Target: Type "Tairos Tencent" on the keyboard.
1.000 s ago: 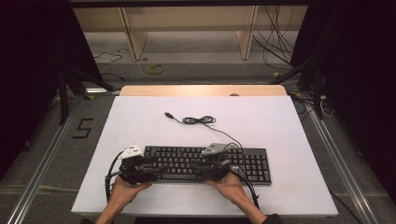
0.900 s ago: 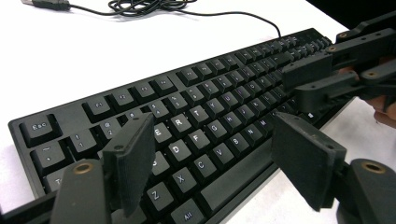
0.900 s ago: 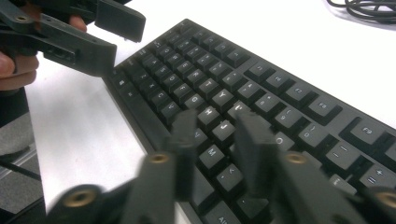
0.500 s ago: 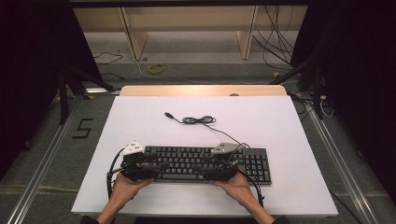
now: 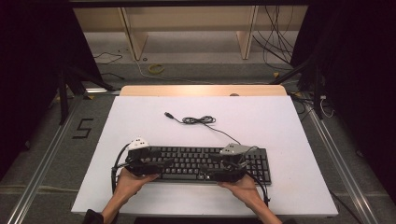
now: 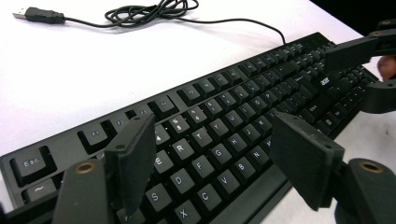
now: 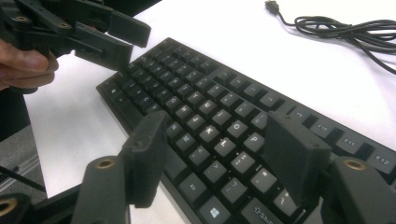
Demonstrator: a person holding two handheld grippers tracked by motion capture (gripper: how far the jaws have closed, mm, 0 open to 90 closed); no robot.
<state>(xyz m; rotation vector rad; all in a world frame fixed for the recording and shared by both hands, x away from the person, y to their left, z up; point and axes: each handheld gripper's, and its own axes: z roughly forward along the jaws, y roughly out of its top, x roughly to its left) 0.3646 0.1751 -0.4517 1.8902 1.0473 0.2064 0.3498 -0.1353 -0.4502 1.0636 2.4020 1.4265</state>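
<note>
— Black keyboard (image 5: 205, 163) lies flat on the white table (image 5: 289, 121), near your edge, long side running left to right. Your left gripper (image 5: 156, 167) sits over its left end, your right gripper (image 5: 222, 171) right of the middle. Can you read the jaws from the high view?

— Not well; from up there your hands (image 5: 128, 184) and the gripper bodies blur into the keys. Go to the left gripper view: your left gripper (image 6: 215, 154) has its jaws standing wide apart, letter keys showing between them, pads pressing on nothing.

— And the right one?

— Right gripper view: your right gripper (image 7: 215, 154) also has its jaws well apart — they have just been opening — with the keys around O, P and L showing in the gap. Nothing clamped.

— What does the high view add?

— The whole cable (image 5: 201, 120): it leaves the keyboard's far edge and runs to a loose coil farther up the table, with the USB plug (image 5: 168, 114) lying beyond it. Each gripper view catches part of that coil, plus your other gripper across the keys.
</note>
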